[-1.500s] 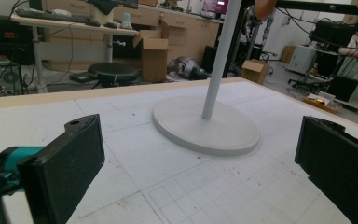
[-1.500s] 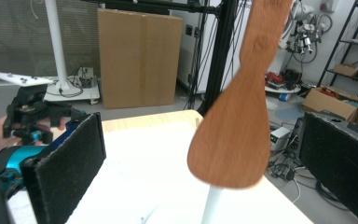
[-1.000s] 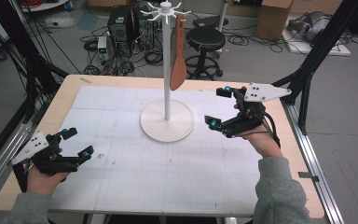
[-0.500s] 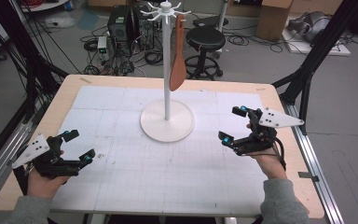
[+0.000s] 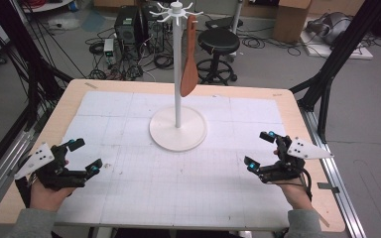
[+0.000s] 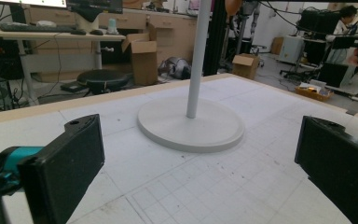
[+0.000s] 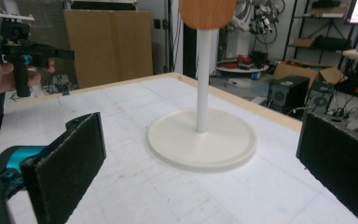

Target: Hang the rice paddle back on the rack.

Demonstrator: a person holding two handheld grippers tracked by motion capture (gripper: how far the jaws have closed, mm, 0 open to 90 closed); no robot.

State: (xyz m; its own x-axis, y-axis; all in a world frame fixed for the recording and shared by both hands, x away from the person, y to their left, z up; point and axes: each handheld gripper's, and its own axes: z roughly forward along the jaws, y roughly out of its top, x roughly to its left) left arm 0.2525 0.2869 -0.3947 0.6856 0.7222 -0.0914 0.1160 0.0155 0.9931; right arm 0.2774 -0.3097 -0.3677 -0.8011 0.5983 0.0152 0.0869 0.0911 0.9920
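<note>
A white stand (image 5: 177,128) with a round base (image 6: 191,125) (image 7: 202,137) rises at the table's middle back. A brown wooden spatula (image 5: 189,54) (image 7: 207,11) hangs from one of its top hooks. My left gripper (image 5: 84,156) is held low near the front left corner, open and empty, well away from the stand. My right gripper (image 5: 261,148) is held at the front right, also open with nothing between its jaws. In the right gripper view the left gripper (image 7: 25,53) appears far off at the upper left.
A white gridded mat (image 5: 129,183) covers the wooden table (image 5: 297,114). Behind the table stand a black stool (image 5: 219,42), a computer tower (image 5: 127,25), cables and cardboard boxes. Black frame legs (image 5: 327,84) flank both table sides.
My right gripper has drawn back from beside the stand toward the front right of the table. The left gripper has barely shifted. The spatula stays hanging.
</note>
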